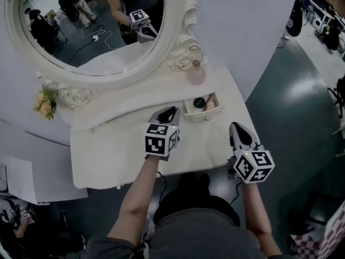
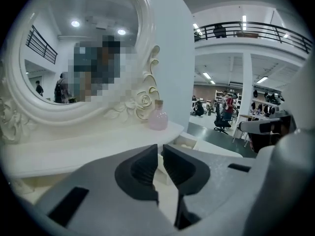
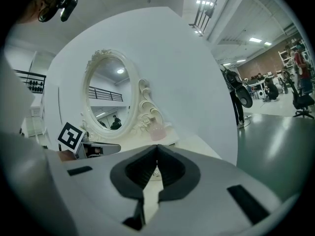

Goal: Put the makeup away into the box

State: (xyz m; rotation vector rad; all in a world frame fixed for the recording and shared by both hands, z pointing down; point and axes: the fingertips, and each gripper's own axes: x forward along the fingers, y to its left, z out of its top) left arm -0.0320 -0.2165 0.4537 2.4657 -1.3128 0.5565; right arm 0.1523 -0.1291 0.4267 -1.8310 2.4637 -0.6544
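Hovering over the white counter [image 1: 113, 155]: left tool [image 1: 168, 112], its tips just left of the box [image 1: 200, 115]. Jaws nearly together with a slim gap left, nothing between them. Right tool [image 1: 237, 127] is at the counter's right front edge, near the box, jaws together at the tips and empty. Box sits open-topped on the counter, below the pink bottle [image 1: 196, 75]. Makeup [image 1: 200, 102] lies inside it: one dark round piece, others pinkish. Oval mirror [image 1: 86, 26] stands behind, flowers [image 1: 46, 103] at its lower left.
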